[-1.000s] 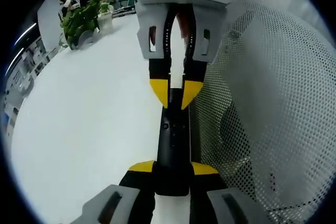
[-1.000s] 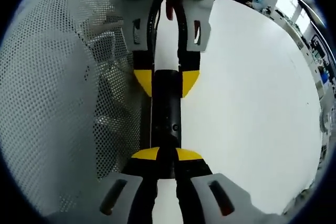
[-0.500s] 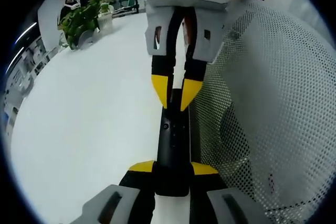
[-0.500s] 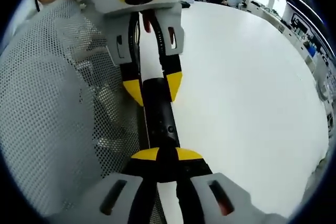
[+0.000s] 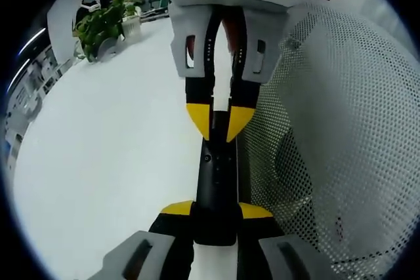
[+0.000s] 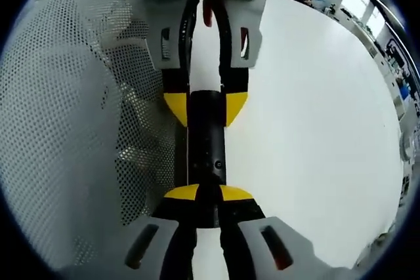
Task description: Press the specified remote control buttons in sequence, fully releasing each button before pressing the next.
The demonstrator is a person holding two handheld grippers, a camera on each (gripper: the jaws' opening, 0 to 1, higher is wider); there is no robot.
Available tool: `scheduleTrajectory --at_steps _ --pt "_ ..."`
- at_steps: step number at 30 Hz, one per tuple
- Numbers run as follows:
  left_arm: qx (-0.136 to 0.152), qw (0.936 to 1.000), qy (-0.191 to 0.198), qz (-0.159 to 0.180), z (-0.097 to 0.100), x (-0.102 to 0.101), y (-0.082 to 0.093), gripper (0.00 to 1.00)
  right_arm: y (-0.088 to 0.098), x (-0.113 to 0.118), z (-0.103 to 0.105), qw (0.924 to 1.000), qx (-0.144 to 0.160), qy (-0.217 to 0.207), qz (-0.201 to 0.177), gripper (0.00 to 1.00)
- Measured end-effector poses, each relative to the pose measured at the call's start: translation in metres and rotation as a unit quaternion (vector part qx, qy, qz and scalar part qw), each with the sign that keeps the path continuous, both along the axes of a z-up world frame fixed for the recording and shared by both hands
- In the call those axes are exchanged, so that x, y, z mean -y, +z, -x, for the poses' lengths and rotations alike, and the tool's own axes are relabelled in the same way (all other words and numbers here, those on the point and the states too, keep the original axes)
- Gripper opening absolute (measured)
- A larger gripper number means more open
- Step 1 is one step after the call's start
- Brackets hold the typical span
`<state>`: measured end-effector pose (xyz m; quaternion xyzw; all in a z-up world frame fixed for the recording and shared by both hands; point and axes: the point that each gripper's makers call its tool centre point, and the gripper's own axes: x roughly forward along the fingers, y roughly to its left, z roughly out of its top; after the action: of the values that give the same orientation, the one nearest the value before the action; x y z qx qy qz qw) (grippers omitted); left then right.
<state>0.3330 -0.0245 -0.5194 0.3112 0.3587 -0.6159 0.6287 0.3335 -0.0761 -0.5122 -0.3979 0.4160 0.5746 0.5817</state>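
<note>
Left hand-held gripper (image 5: 216, 211): in the left gripper view its two yellow-tipped jaws rise from the bottom and pinch the near end of the black remote control (image 5: 217, 175); in the right gripper view it (image 6: 205, 108) comes in from the top, jaws clamped on the remote's far end.

Right hand-held gripper (image 6: 207, 195): in the right gripper view its yellow tips are pressed against the sides of the remote control (image 6: 207, 149) at its near end; in the left gripper view it (image 5: 220, 122) reaches down from the top, and its tips close on the opposite end.

Remote control: a slim black bar held lengthwise between the two hand-held grippers, one at each end, running straight along both pairs of jaws; a small round button shows on its upper face in each view.

Tabletop (image 5: 111, 142): white and smooth, below the remote.

Mesh (image 5: 341, 129): a white perforated sheet just beside the remote, on its right in the left gripper view and on its left (image 6: 65, 129) in the right gripper view.

Plant (image 5: 102, 24): green leaves at the far edge of the tabletop, well apart from the remote.
</note>
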Motion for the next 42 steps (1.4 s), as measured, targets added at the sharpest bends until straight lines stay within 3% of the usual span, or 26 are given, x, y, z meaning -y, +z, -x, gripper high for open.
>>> scheduleTrajectory --at_steps 4,8,12,14,21,25,29,35,42 --pt "0.0 1.0 -0.001 0.0 0.0 0.0 0.0 0.24 0.001 0.001 0.0 0.9997 0.006 -0.015 -0.018 0.09" --pt "0.0 1.0 0.0 0.001 0.0 0.0 -0.001 0.24 0.003 0.0 -0.001 0.9969 0.004 -0.059 -0.052 0.09" --pt "0.0 1.0 0.0 0.001 0.0 0.0 -0.001 0.24 0.003 -0.006 -0.001 0.9961 -0.005 -0.064 -0.06 0.09" --pt "0.001 1.0 0.0 0.001 0.0 0.0 0.0 0.24 0.003 -0.008 0.0 0.9986 0.007 -0.03 -0.043 0.09" --pt "0.0 1.0 0.001 0.002 0.0 0.0 -0.001 0.24 0.002 -0.008 -0.001 0.9991 -0.001 -0.028 -0.033 0.08" --pt "-0.001 1.0 0.0 0.002 0.0 -0.001 -0.001 0.24 0.001 -0.009 0.001 0.9998 0.01 -0.001 -0.015 0.08" --pt "-0.001 1.0 0.001 0.001 0.0 -0.001 -0.001 0.24 0.001 -0.007 -0.001 0.9997 -0.003 -0.019 -0.016 0.08" --pt "0.0 1.0 0.0 0.002 0.0 -0.001 -0.001 0.24 0.002 -0.007 0.0 0.9986 -0.001 -0.04 -0.034 0.08" --pt "0.001 1.0 -0.001 0.001 0.0 -0.001 0.0 0.24 0.002 -0.009 0.001 0.9993 0.009 -0.027 -0.024 0.05"
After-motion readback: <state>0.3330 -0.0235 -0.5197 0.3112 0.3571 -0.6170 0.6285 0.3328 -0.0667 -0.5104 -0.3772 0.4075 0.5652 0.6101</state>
